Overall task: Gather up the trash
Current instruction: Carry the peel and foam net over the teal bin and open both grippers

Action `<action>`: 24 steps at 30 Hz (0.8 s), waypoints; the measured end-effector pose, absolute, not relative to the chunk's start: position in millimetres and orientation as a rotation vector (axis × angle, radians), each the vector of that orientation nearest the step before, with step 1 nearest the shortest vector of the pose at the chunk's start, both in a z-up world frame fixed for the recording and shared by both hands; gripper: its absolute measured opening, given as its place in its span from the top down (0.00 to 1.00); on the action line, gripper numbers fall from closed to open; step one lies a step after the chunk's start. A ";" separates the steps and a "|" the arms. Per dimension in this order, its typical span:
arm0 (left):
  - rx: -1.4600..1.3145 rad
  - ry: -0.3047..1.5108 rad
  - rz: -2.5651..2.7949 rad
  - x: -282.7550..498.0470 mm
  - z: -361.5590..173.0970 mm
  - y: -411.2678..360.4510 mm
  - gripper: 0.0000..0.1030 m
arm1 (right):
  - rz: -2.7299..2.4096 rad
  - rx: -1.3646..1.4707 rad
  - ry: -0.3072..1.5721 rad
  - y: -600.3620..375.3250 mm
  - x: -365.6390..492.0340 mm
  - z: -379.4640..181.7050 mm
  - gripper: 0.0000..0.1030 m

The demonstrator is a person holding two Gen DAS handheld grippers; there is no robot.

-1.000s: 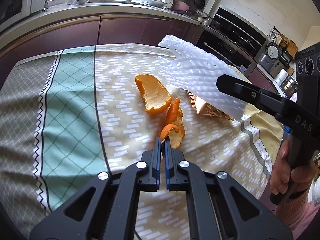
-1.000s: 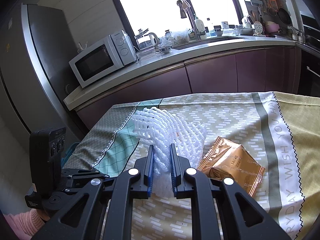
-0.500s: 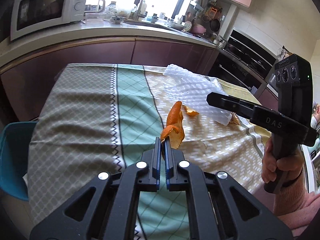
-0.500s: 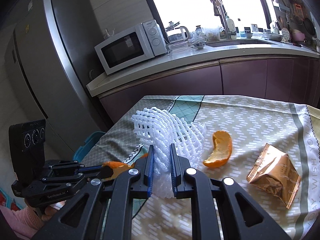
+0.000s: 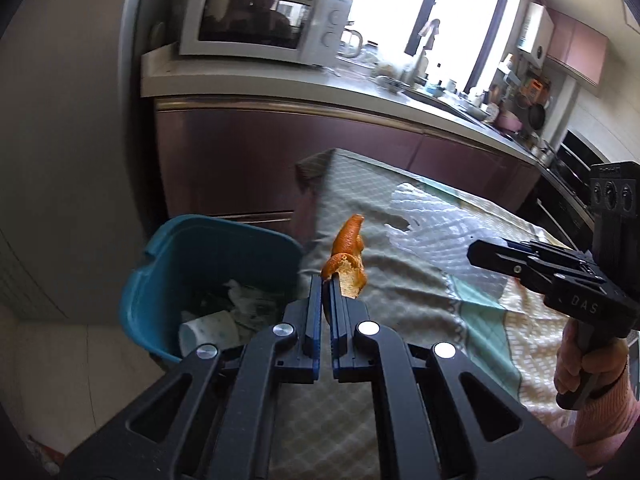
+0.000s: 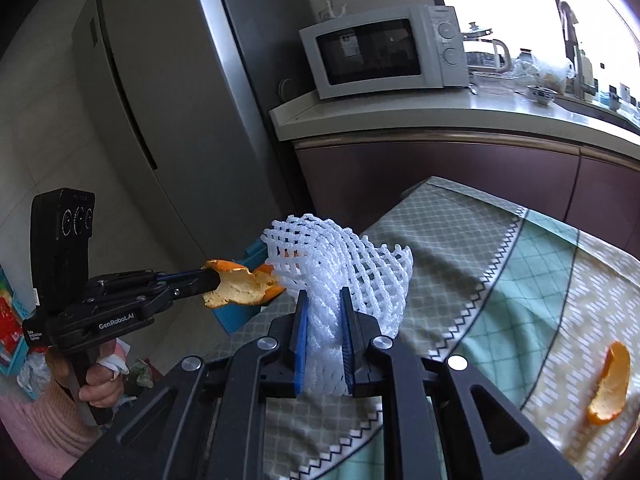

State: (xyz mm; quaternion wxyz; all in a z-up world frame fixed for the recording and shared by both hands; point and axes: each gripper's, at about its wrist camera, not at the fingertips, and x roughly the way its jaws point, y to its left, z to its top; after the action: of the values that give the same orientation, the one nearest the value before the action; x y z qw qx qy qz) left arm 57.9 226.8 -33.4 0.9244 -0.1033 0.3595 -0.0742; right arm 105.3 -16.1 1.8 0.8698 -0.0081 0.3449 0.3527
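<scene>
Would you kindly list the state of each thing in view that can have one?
left gripper: shut on orange peel, lifted.
right gripper: shut on foam net, lifted.
blue bin: open, trash inside.
second peel: lying on tablecloth.
microwave: door closed.

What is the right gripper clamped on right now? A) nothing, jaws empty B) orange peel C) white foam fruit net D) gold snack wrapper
C: in the right wrist view the right gripper has its blue pads pressed on the white foam net, while the orange peel sits in the left gripper.
</scene>
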 end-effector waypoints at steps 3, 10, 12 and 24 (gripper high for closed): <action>-0.229 0.752 -0.076 64.1 -43.2 260.9 0.96 | 0.777 -0.065 0.737 12.7 116.4 -1.8 0.87; -0.277 0.821 0.031 86.1 -84.0 306.1 0.96 | 0.823 -0.191 0.803 85.3 140.3 -21.7 0.87; -0.295 0.839 0.038 92.7 -95.7 314.1 0.96 | 0.817 -0.215 0.820 102.8 144.2 -29.9 0.87; -0.348 0.949 0.021 135.4 -152.8 313.3 0.93 | 0.768 -0.244 0.951 150.9 168.9 -73.4 0.76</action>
State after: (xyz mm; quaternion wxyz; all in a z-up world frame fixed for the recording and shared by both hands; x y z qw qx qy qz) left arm 135.4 313.3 -152.8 0.8749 -0.1666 0.4547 0.0103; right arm 168.9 150.9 -73.4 0.8120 -0.1141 0.4452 0.3598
